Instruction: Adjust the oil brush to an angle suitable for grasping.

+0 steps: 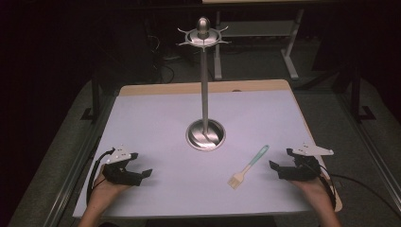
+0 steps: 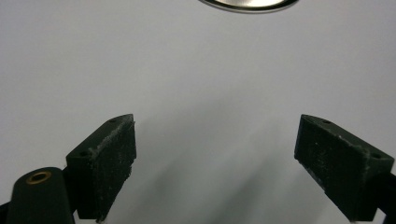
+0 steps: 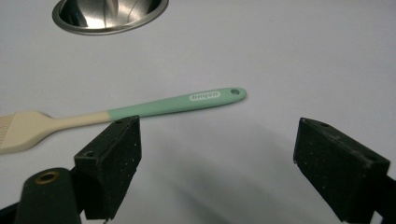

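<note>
A tall steel utensil stand (image 1: 205, 85) rises from its round base (image 1: 205, 135) at the middle of the white table; its hooked top ring (image 1: 203, 37) carries nothing. A pastry brush (image 1: 248, 166) with a mint-green handle and cream bristles lies flat to the base's front right; the right gripper view shows the brush (image 3: 140, 109) just beyond the jaws. My right gripper (image 1: 279, 169) rests open near the front right edge, a short way right of the brush. My left gripper (image 1: 142, 174) rests open at the front left, nothing between its jaws.
The table's tan back edge (image 1: 203, 87) runs behind the stand. Beyond it, dark floor with cables and white desk legs (image 1: 291, 56). The stand's base rim (image 2: 247, 3) shows at the top of the left gripper view, and the base (image 3: 109, 14) in the right gripper view.
</note>
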Demonstrator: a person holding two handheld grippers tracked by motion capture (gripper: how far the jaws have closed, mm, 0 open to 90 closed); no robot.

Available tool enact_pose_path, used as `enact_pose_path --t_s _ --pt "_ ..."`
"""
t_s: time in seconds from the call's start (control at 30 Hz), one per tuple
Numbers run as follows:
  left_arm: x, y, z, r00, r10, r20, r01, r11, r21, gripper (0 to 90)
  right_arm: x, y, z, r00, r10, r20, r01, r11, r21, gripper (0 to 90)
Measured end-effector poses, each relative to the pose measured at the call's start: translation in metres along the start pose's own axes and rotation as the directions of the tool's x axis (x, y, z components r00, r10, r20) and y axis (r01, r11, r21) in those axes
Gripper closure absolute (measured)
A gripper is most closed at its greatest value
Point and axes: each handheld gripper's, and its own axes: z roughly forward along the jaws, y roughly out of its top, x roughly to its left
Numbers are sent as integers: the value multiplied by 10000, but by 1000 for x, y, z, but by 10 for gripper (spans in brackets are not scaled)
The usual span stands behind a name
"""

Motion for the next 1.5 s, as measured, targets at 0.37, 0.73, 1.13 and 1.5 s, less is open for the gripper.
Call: enact_pose_path --t_s 0.37,0.73,1.13,1.5 --pt "-10 7 -1 9985 535 63 -535 9986 -16 125 0 4 1 9995 -58 -309 80 9973 729 484" --pt "-15 3 -3 9992 350 205 -348 9993 -121 126 4 29 5 9987 -312 -407 353 9938 1053 899" --pt "-12 1 -5 9991 373 206 -370 9992 -151 130 -6 39 36 9984 -391 -415 443 9904 1311 900" --pt "-13 1 -5 9992 361 176 -358 9992 -147 131 -9 35 54 9970 -478 -613 563 9878 1454 900"
